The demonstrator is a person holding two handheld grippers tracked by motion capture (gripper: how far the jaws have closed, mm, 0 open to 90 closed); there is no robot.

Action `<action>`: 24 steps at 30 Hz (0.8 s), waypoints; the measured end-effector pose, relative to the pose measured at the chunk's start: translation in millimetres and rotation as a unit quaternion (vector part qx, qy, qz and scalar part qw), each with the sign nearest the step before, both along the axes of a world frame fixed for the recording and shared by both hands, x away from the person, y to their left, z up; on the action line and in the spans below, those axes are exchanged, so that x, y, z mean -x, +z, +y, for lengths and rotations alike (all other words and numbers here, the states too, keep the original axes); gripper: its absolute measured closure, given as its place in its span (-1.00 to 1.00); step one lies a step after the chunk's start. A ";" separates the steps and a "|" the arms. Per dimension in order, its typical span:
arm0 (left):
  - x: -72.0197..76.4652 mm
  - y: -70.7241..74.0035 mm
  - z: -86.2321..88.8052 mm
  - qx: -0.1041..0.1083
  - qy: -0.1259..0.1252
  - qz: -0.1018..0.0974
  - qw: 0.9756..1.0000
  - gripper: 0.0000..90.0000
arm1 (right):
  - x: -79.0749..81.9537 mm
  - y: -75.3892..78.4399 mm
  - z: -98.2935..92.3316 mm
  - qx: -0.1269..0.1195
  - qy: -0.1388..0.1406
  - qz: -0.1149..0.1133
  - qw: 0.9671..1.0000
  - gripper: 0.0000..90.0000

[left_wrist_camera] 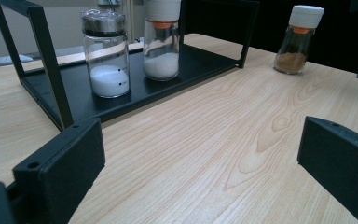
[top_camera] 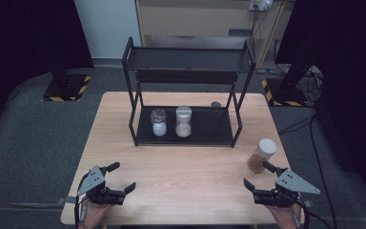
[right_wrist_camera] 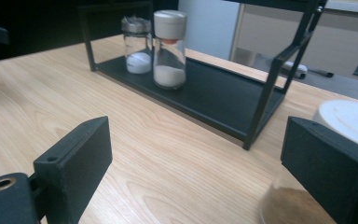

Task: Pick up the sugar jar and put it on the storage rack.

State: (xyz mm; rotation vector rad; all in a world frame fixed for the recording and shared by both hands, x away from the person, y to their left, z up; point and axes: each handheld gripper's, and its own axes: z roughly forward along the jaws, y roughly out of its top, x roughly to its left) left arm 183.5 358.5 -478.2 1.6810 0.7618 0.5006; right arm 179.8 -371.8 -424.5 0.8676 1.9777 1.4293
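We hold the right gripper (top_camera: 258,175) low over the near right part of the wooden table (top_camera: 181,167), jaws spread wide with nothing clamped between them. The brown spice jar (top_camera: 261,155), white-capped and upright, stands on the table just beyond the gripper's far jaw; in the right gripper view the jar (right_wrist_camera: 307,205) sits close behind the right-hand jaw, beside the gap and not in it. We cannot tell whether that jaw touches the glass.

We hold the left gripper (top_camera: 122,177) at the near left edge of the table, jaws likewise wide and empty.

The black two-tier rack (top_camera: 187,90) stands at the middle of the table's far half. Its lower shelf carries two upright jars side by side at its left part: a metal-capped shaker (top_camera: 158,122) with white contents and a taller white-capped jar (top_camera: 183,121), also with white contents.
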 end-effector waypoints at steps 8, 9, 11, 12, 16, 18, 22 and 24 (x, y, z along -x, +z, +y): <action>0.2 0.2 -0.5 -0.001 -0.002 -0.003 1.000 -1.00 | -0.4 -4.6 -4.0 -0.001 -0.007 0.000 1.000 -0.80; 0.2 0.1 -0.4 -0.001 -0.003 -0.003 1.000 -1.00 | -0.4 -5.0 -3.5 0.000 -0.008 -0.001 1.000 -0.80; 0.0 0.0 -0.3 0.000 -0.004 -0.004 1.000 -1.00 | -0.1 -6.3 -4.1 0.000 -0.008 -0.003 1.000 -0.80; -0.1 0.0 -0.3 0.000 -0.004 -0.004 1.000 -1.00 | 0.0 -6.6 -4.6 -0.001 -0.008 -0.003 1.000 -0.79; 0.0 0.0 -0.4 0.000 -0.008 -0.006 1.000 -1.00 | 0.5 -9.1 -6.6 -0.004 -0.010 -0.005 1.000 -0.80; -0.3 -0.1 -0.2 0.001 -0.010 -0.007 1.000 -1.00 | -0.5 -10.0 -7.1 -0.003 -0.009 -0.002 1.000 -0.80; -1.0 -0.6 -0.2 0.002 -0.012 -0.008 1.000 -1.00 | -1.8 -11.0 -7.0 -0.003 -0.006 0.000 1.000 -0.80; -1.0 -0.7 0.1 0.002 -0.013 -0.008 1.000 -1.00 | -1.4 -11.1 -6.8 -0.003 -0.006 -0.002 1.000 -0.80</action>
